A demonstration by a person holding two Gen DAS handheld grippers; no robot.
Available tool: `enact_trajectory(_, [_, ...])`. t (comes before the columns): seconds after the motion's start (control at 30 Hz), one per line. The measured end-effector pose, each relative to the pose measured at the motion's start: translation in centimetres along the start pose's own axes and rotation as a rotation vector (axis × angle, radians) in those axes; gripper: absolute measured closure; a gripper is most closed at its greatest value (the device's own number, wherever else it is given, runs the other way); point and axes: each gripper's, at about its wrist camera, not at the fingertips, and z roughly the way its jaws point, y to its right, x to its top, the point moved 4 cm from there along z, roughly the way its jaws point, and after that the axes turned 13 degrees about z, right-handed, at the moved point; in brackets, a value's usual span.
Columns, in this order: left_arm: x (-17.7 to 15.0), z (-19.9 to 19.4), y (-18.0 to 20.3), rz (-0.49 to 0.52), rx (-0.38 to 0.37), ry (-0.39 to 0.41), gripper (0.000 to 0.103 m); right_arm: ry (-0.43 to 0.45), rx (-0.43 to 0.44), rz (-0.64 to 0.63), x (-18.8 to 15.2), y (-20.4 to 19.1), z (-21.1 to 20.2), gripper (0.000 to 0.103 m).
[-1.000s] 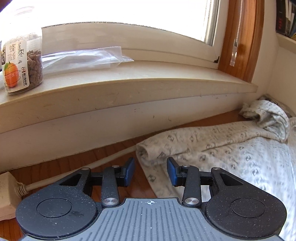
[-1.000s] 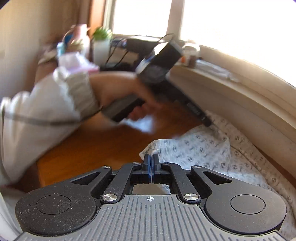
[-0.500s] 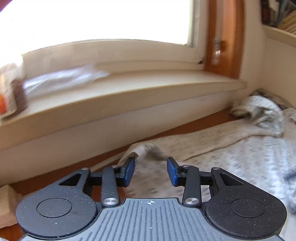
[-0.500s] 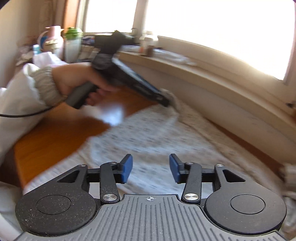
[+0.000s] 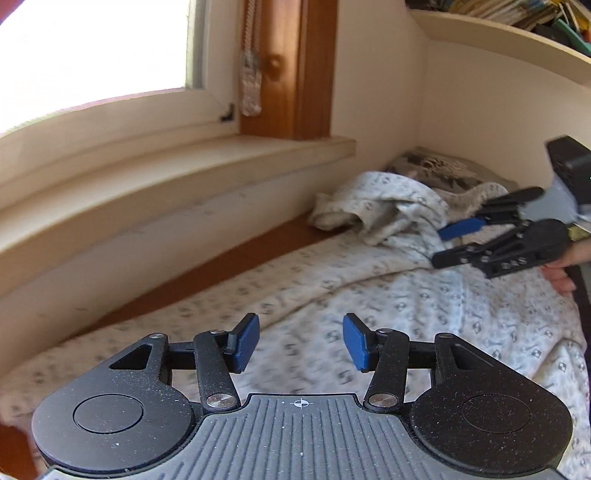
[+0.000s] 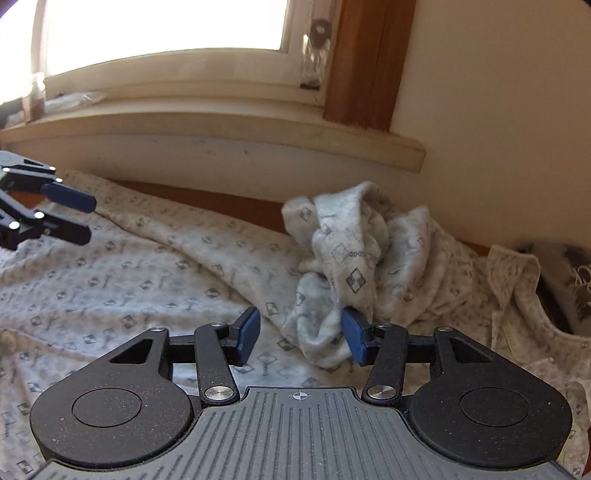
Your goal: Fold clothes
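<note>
A pale grey patterned garment (image 5: 369,295) (image 6: 147,266) lies spread on a wooden table under the window. Its far right end is bunched into a crumpled heap (image 5: 380,206) (image 6: 354,240). My left gripper (image 5: 301,339) hovers over the flat middle of the cloth, its jaws opening with nothing between them; the right wrist view shows it at the left edge (image 6: 79,218). My right gripper (image 6: 301,334) is at the bunched heap with its jaws opening. A fold of the heap hangs just inside its right pad (image 6: 352,336), unpinched. The left wrist view shows the right gripper at the right (image 5: 454,243).
A cream window sill (image 5: 184,192) (image 6: 221,129) runs along the back above a strip of bare wood. A jar (image 6: 33,99) stands on it at far left. A dark patterned item (image 5: 436,166) (image 6: 576,288) lies in the right corner. A book shelf (image 5: 517,33) hangs above.
Both grippers swung right along the garment toward the corner. The right gripper went from shut to open. The left jaws widened. The jar and plastic bag left the left wrist view.
</note>
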Motion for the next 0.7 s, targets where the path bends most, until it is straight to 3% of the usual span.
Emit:
enact_trajectory(0.07, [0.0,1.2,0.6,0.028,-0.011,0.003,0.048,-0.029,-0.009,0.008,0.2,0.5,1.1,0.049])
enact_trajectory(0.13, [-0.3,1.7,0.9,0.053,-0.014,0.004,0.048,-0.057,0.004,-0.001,0.4,0.7,1.9,0.039])
enact_trajectory(0.2, [-0.5,2.0,1.0,0.058,-0.031,0.008,0.046,-0.085,0.017,-0.010,0.6,0.9,2.8,0.039])
enact_trajectory(0.27, [-1.0,2.2,0.9,0.041,-0.054,0.001,0.046,-0.095,0.019,-0.027,1.2,0.9,3.5,0.051])
enact_trajectory(0.3, [-1.3,2.1,0.9,0.034,-0.065,-0.004,0.046,-0.096,0.019,-0.039,1.6,0.9,3.7,0.074])
enact_trajectory(0.33, [-1.6,2.1,0.8,0.027,-0.076,-0.010,0.046,-0.091,0.021,-0.050,2.0,0.9,3.8,0.086])
enact_trajectory(0.4, [-1.8,2.1,0.9,0.018,-0.086,-0.022,0.046,-0.030,0.001,-0.079,3.6,0.7,3.9,0.089])
enact_trajectory(0.47, [-1.9,2.2,0.9,0.016,-0.088,-0.028,0.046,0.087,-0.041,-0.099,5.8,0.1,3.9,0.092])
enact_trajectory(0.57, [-2.2,2.2,1.0,0.017,-0.083,-0.037,0.045,0.273,-0.044,-0.079,8.9,-1.3,3.6,0.091])
enact_trajectory(0.6, [-2.3,2.2,1.0,0.015,-0.082,-0.038,0.045,0.331,-0.040,-0.069,9.9,-1.7,3.5,0.086])
enact_trajectory(0.63, [-2.3,2.1,1.0,0.013,-0.081,-0.038,0.044,0.346,-0.035,-0.068,10.5,-2.1,3.8,0.076])
enact_trajectory(0.7, [-2.5,2.1,1.0,0.012,-0.084,-0.039,0.042,0.277,-0.034,-0.083,10.5,-2.6,5.1,0.059])
